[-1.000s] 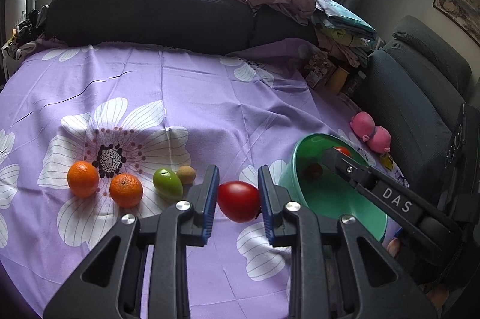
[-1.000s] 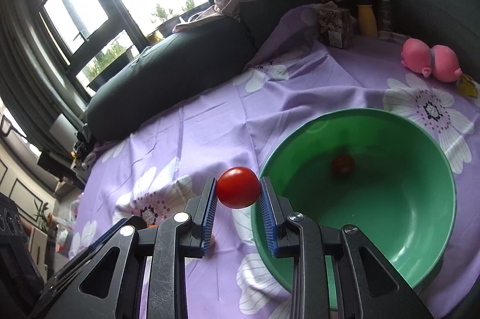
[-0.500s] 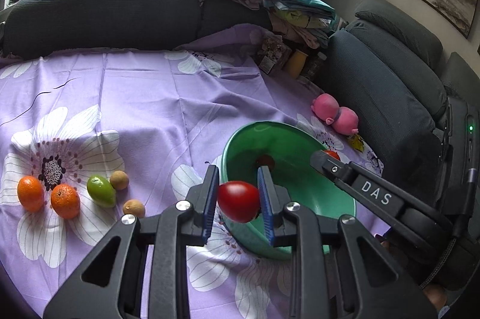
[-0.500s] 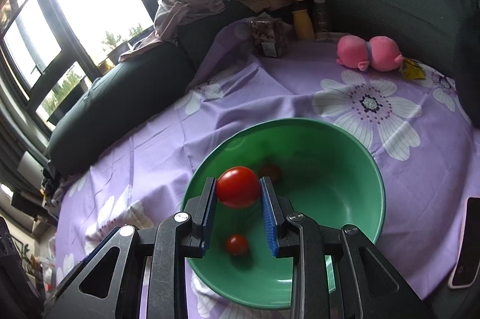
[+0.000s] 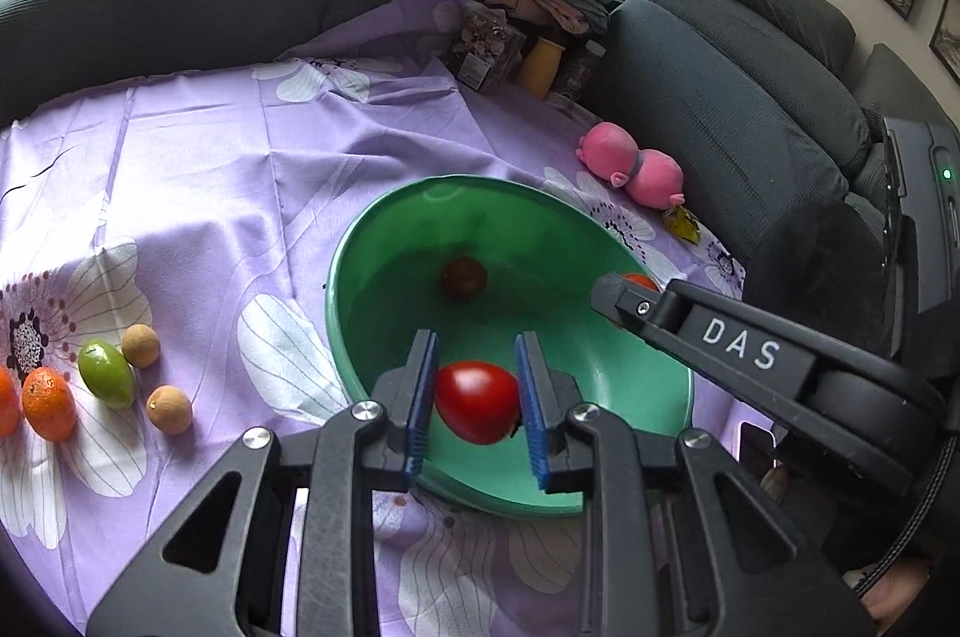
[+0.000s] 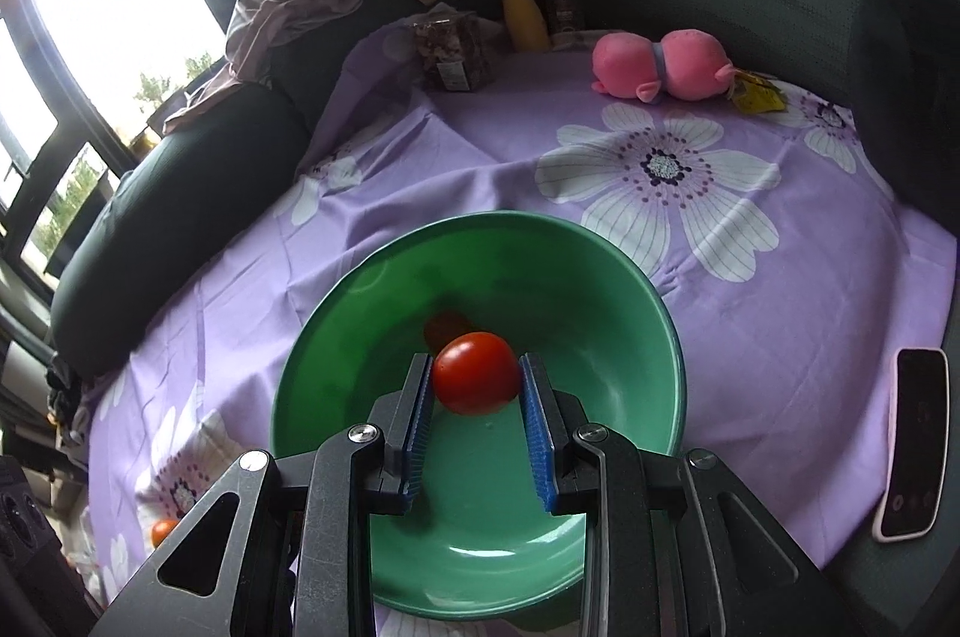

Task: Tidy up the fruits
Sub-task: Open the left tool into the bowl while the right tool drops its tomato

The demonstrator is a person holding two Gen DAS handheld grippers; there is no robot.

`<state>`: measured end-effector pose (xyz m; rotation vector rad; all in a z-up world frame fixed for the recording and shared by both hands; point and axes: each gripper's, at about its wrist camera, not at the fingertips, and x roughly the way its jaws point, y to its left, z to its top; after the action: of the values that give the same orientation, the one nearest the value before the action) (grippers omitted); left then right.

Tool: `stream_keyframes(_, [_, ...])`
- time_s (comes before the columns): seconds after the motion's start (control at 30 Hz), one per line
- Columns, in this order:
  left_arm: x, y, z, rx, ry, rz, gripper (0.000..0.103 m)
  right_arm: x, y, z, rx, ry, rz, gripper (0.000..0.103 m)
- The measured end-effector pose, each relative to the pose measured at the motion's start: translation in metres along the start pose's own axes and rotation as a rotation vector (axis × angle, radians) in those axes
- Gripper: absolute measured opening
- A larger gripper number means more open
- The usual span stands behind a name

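Left claw [image 5: 477,400]: clamped on a tomato [image 5: 477,402] above the near side of the green bowl [image 5: 384,241]. Right claw [image 6: 477,388]: clamped on a second tomato [image 6: 475,380] over the same bowl. Bowl floor: one darker fruit [image 5: 464,277], blurred. Desk's left edge: oranges [image 5: 48,403], partly cut off.

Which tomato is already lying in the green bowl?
The small dark red tomato on the green bowl floor. The two brighter tomatoes are each held up in a gripper.
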<state>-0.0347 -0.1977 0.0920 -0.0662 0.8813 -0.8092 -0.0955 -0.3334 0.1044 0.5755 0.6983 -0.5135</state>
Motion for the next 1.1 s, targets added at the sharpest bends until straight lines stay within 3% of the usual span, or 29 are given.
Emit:
stream_keyframes(0.7, [0.019, -0.001, -0.004, -0.008, 0.043, -0.008, 0.023, 0.013, -0.010, -0.001, 0.010, 0.062, -0.055, 0.030])
stream_keyframes(0.8, [0.017, -0.001, -0.004, -0.011, 0.033, -0.012, 0.031, 0.012, -0.011, 0.000, 0.010, 0.062, -0.049, 0.030])
stream_keyframes(0.87, [0.012, 0.000, -0.004, -0.022, 0.017, -0.006, 0.052, 0.010, -0.010, 0.001, -0.001, 0.052, -0.045, 0.030])
stream_keyframes(0.93, [0.003, 0.003, -0.003, -0.025, -0.007, -0.006, 0.057, 0.007, -0.007, 0.001, -0.015, 0.029, -0.036, 0.032])
stream_keyframes(1.03, [-0.018, 0.016, 0.002, -0.058, -0.038, 0.015, 0.062, 0.001, -0.001, 0.002, -0.038, -0.008, 0.016, 0.043])
stream_keyframes(1.1, [-0.038, 0.033, 0.004, -0.106, -0.073, 0.033, 0.065, -0.002, 0.005, 0.002, -0.053, -0.022, 0.067, 0.043])
